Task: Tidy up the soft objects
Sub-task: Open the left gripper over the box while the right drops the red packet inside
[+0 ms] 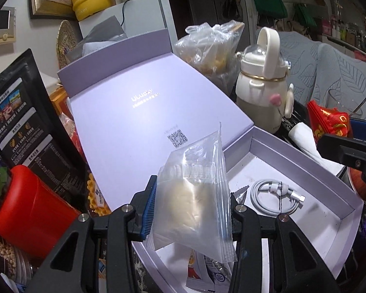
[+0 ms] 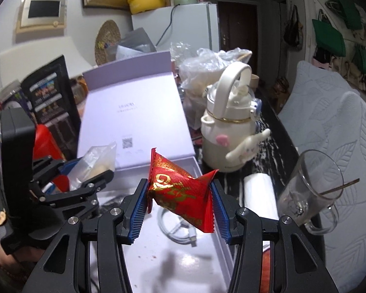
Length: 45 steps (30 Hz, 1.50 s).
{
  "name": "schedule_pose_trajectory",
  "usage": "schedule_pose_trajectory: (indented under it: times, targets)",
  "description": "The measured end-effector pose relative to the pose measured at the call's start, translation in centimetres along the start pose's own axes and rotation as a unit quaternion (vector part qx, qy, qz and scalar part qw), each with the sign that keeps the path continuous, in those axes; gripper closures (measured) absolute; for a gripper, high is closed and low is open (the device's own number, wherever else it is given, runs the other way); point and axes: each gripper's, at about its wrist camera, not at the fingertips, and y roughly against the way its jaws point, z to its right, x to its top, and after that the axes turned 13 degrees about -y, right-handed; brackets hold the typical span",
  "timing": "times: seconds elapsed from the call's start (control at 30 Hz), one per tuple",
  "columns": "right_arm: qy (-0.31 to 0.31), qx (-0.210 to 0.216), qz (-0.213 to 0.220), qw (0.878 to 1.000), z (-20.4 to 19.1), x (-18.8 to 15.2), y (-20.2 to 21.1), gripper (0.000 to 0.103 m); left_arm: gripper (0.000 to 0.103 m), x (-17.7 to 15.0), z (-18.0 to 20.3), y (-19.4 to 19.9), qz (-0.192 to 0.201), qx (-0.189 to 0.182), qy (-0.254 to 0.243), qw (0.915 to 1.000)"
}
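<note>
My left gripper [image 1: 191,210] is shut on a clear zip bag [image 1: 195,193] with a pale soft lump inside, held above the open lilac box [image 1: 302,158]. It also shows in the right wrist view [image 2: 90,171], with the zip bag [image 2: 97,158]. My right gripper [image 2: 179,207] is shut on a red snack packet with gold print [image 2: 180,190], held above the box tray [image 2: 183,256]. That packet shows at the right in the left wrist view [image 1: 329,122].
In the box lie a coiled white cable [image 1: 275,195] and some sachets [image 1: 207,271]. The box lid [image 1: 139,112] stands open behind. A cream kettle-shaped bottle [image 1: 263,90], a glass mug [image 2: 307,195], a white roll [image 2: 258,190], a red canister [image 1: 29,210] and a black pouch [image 1: 19,122] crowd around.
</note>
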Motion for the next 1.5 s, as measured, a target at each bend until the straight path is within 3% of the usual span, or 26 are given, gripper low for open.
schedule_pose_trajectory:
  times: [0.57,0.8,0.9,1.07,1.5]
  targets:
    - [-0.009,-0.011,-0.063,0.998,0.7,-1.1,-3.4,0.053,0.062,-0.8,0.5,-3.8,-0.093,-0.016,-0.007,0.9955]
    - [-0.010,-0.013,-0.095,0.995,0.7,-1.5,-4.8,0.051,0.061,-1.1,0.2,-4.1,-0.107,-0.026,0.004,0.9939]
    - [-0.008,-0.018,-0.108,0.994,0.6,-1.8,-5.5,0.051,0.053,-0.9,0.1,-4.5,-0.113,-0.024,0.008,0.9933]
    - [-0.012,-0.021,-0.120,0.992,0.9,-2.0,-6.0,0.049,0.031,-0.9,0.4,-4.6,-0.118,-0.032,0.008,0.9925]
    - [-0.028,-0.027,-0.141,0.989,1.5,-2.0,-6.4,0.043,0.030,-0.5,0.8,-3.6,-0.111,-0.021,0.000,0.9936]
